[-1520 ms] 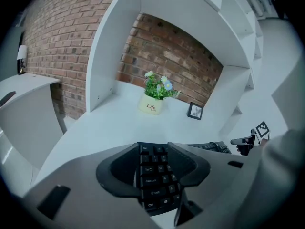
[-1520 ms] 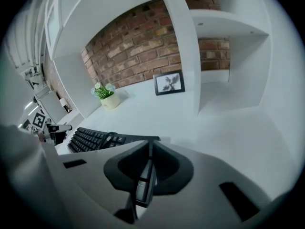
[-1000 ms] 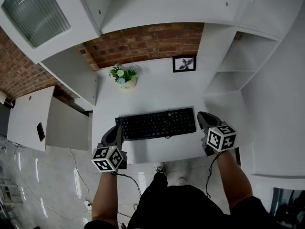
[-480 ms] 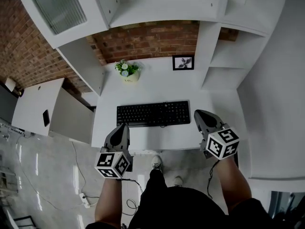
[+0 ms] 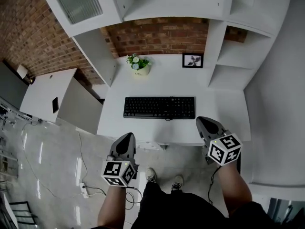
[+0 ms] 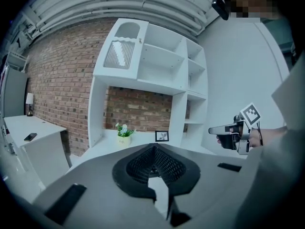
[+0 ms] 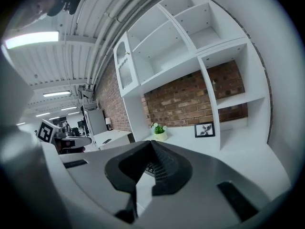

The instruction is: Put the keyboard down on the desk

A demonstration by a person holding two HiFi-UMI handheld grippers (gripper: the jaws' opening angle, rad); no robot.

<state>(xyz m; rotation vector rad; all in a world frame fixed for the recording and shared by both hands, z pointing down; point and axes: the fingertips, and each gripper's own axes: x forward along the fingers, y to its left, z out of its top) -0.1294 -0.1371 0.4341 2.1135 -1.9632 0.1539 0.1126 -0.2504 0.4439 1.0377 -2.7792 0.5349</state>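
The black keyboard lies flat on the white desk, parallel to its front edge. My left gripper hangs shut and empty over the floor, just in front of the desk's front edge and clear of the keyboard. My right gripper is also shut and empty, over the desk's front right part, a little below the keyboard's right end. In the left gripper view the closed jaw tips point at the desk, with the right gripper at the right. The right gripper view shows its own closed jaws.
A small potted plant and a framed picture stand at the back of the desk. White shelving rises on the right. A side table with a dark phone is on the left. A cable lies on the floor.
Both grippers have drawn back from the keyboard's ends toward the person, the left one past the desk's front edge. The keyboard stays lying on the desk.
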